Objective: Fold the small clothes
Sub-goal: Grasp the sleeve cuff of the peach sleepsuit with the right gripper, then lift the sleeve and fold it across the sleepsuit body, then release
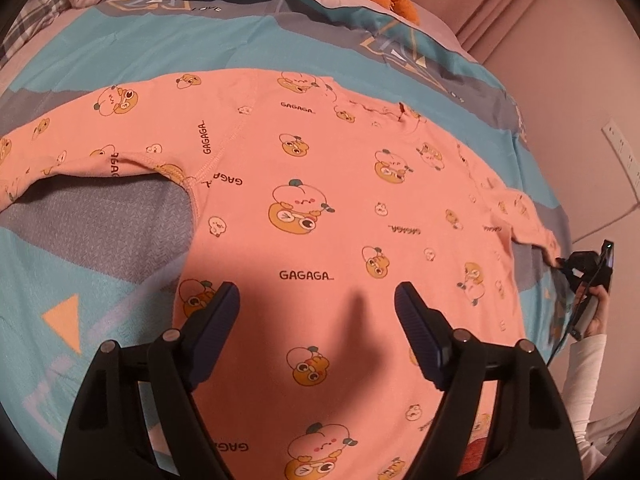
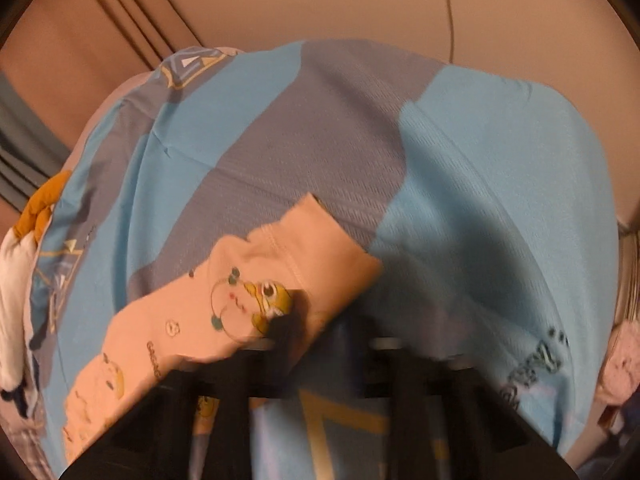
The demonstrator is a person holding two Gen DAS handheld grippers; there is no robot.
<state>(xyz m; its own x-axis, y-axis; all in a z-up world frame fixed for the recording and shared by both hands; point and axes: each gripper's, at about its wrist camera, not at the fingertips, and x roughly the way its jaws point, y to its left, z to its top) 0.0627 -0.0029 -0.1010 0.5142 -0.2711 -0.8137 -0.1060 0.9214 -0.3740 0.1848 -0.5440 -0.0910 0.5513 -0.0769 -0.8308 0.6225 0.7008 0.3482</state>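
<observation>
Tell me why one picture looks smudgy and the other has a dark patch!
Right wrist view: motion blur smears the right gripper and the sleeve. Left wrist view: sharp; the open left gripper casts a shadow on the pink top; fisheye bends the bedspread.

My left tongs (image 1: pixel 317 300) are black with ribbed navy pads (image 1: pixel 218 312), silver pins, plus my white sleeve (image 1: pixel 584 380).
</observation>
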